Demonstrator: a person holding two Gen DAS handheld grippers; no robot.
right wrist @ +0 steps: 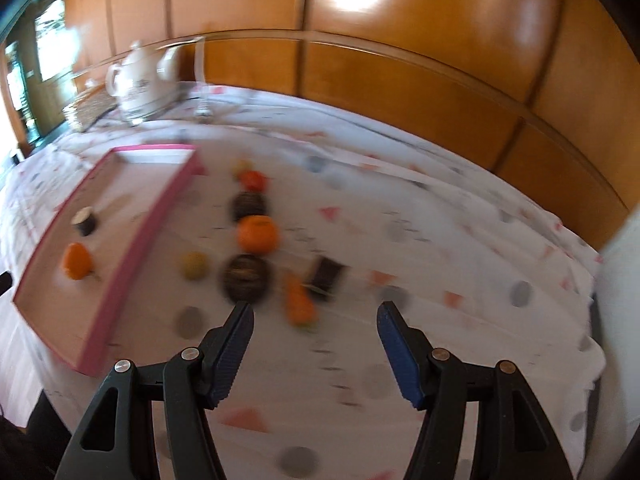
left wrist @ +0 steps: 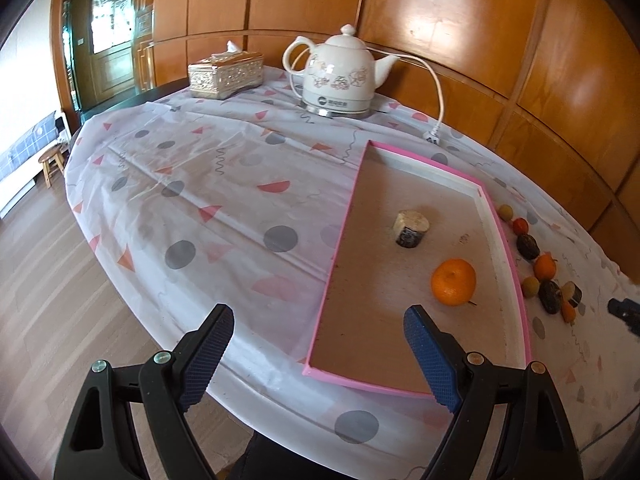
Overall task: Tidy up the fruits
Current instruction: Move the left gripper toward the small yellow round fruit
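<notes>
patterned tablecloth [left wrist: 224,184] (wrinkled) before wood-panelled wall [left wrist: 460,12]

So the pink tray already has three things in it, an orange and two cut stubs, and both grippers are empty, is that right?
Not quite. The pink tray holds two things, not three: one orange and a single cut stub with a pale top and dark side. The left wrist view shows this clearly. The left gripper and right gripper are indeed empty.
</notes>
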